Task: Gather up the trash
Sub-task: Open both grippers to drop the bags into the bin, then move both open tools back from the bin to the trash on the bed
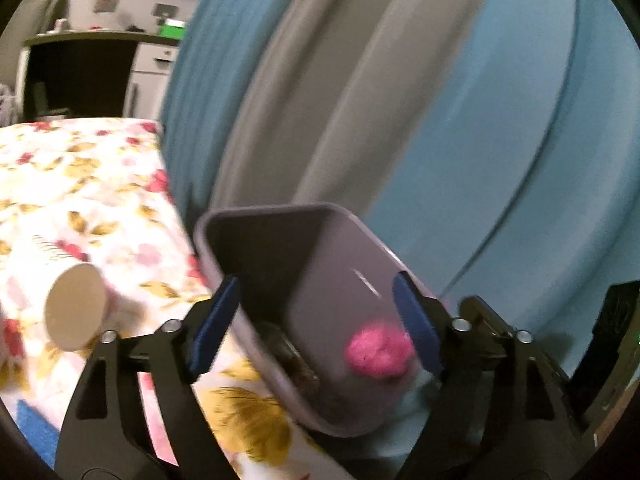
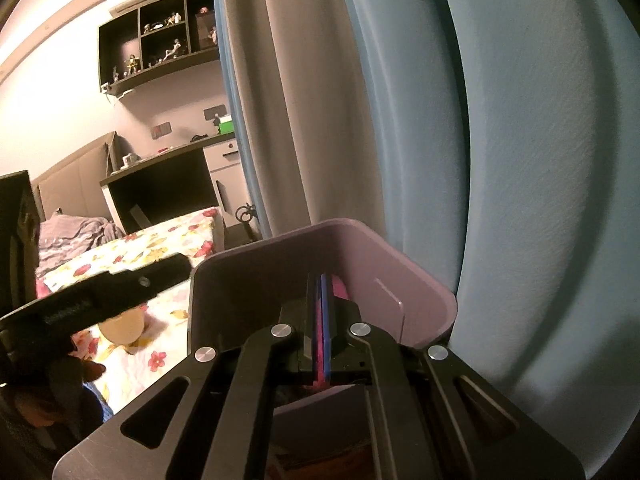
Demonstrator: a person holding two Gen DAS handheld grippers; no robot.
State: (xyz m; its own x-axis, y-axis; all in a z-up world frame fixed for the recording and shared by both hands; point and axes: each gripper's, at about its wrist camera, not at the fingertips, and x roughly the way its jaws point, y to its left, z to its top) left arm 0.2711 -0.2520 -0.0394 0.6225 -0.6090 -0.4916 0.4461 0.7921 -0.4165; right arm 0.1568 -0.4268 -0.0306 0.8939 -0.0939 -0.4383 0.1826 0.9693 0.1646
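A grey trash bin [image 1: 340, 264] stands against the bed's edge, its mouth open toward me. My left gripper [image 1: 316, 284] is open over that mouth, its blue pads wide apart and touching nothing. A blurred pink crumpled ball [image 1: 378, 354] is loose inside the bin, close to the right pad. A paper cup [image 1: 76, 308] lies on its side on the bed, left of the bin. In the right wrist view my right gripper [image 2: 322, 280] is shut above the bin [image 2: 360, 248], and a pink sliver shows at its pads. There the cup [image 2: 122, 326] peeks out under a finger [image 2: 160, 272] of my left gripper.
The bed [image 1: 80, 184] has a floral sheet and a blue patch at its near corner. A blue and grey curtain [image 1: 480, 120] hangs right behind the bin. A dark desk [image 2: 160, 184] and a white cabinet stand beyond the bed, with a wall shelf [image 2: 160, 48] above.
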